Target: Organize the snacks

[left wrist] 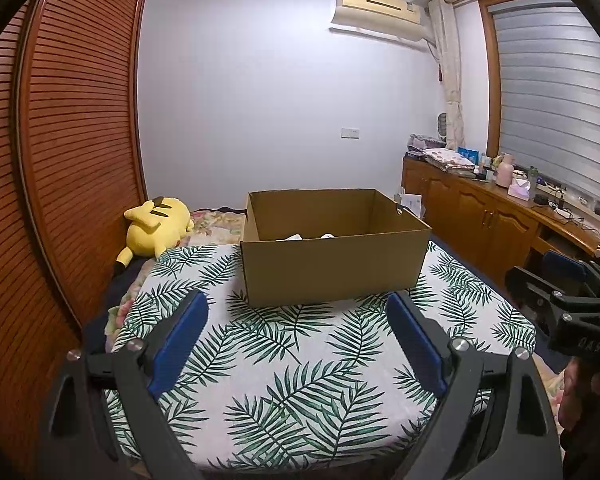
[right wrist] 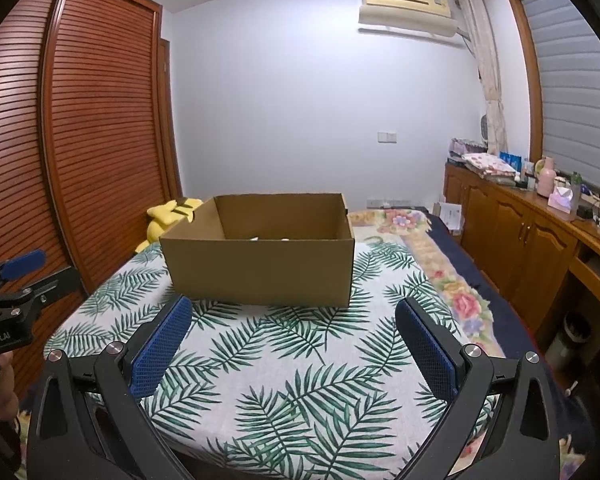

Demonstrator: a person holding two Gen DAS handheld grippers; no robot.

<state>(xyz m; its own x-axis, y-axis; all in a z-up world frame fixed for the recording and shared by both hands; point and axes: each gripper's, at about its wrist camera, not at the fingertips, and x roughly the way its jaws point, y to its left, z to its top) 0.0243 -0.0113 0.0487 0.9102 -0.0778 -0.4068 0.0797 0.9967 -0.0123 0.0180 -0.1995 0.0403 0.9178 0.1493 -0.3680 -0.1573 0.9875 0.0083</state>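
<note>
An open brown cardboard box (left wrist: pixel 334 266) stands on a leaf-print cloth (left wrist: pixel 296 364) on the bed; it also shows in the right wrist view (right wrist: pixel 260 270). White snack packs (left wrist: pixel 306 237) peek above its front wall, mostly hidden. My left gripper (left wrist: pixel 298 312) is open and empty, held above the cloth just short of the box. My right gripper (right wrist: pixel 292 318) is open and empty, also just short of the box. Each gripper shows at the edge of the other's view: the right gripper (left wrist: pixel 556 284) and the left gripper (right wrist: pixel 20 276).
A yellow plush toy (left wrist: pixel 156 226) lies left of the box by the slatted wooden wardrobe (left wrist: pixel 60 140). A wooden cabinet (right wrist: pixel 532 232) with bottles and folded cloth runs along the right under the window. A floral blanket (right wrist: pixel 440 264) lies right of the cloth.
</note>
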